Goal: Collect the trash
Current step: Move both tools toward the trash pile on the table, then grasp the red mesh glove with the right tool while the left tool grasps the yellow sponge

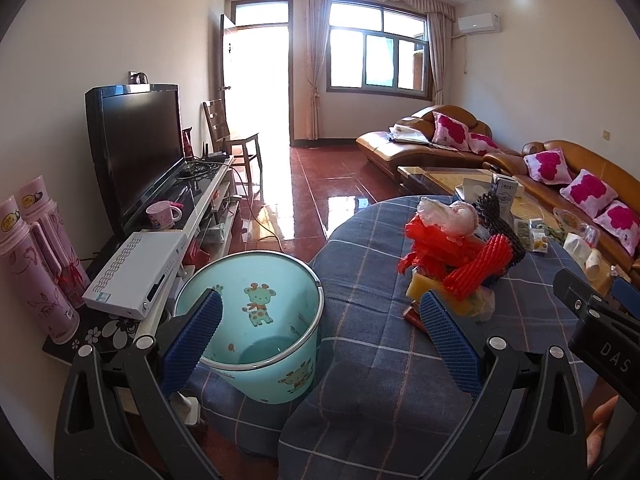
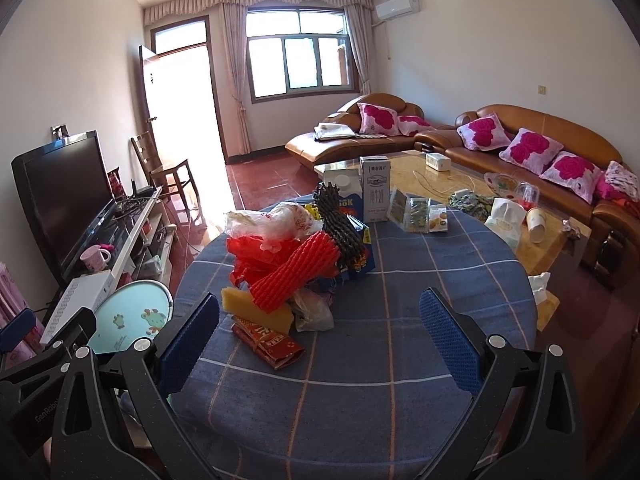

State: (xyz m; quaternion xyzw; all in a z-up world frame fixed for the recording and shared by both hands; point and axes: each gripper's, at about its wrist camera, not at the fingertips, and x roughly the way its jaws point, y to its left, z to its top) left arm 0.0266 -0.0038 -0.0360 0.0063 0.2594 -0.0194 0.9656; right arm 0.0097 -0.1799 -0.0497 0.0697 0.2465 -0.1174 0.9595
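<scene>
A pile of trash lies on the blue checked tablecloth point(image 2: 360, 360): a red foam net point(image 2: 296, 276), a black foam net point(image 2: 340, 224), a white plastic bag point(image 2: 276, 216), a yellow sponge point(image 2: 248, 308) and a red wrapper point(image 2: 268, 340). The red net also shows in the left wrist view point(image 1: 476, 268). A light blue bin point(image 1: 256, 320) with a giraffe print stands at the table's left edge, empty. My left gripper point(image 1: 320, 340) is open, above the bin and table edge. My right gripper point(image 2: 320, 344) is open over the table, just short of the pile.
Milk cartons point(image 2: 374, 188) and snack packets point(image 2: 416, 210) stand at the table's far side. A TV point(image 1: 136, 152), a white set-top box point(image 1: 136, 276) and pink flasks point(image 1: 36, 256) are on the stand at left. Sofas point(image 2: 520, 140) and a coffee table point(image 2: 460, 184) are beyond.
</scene>
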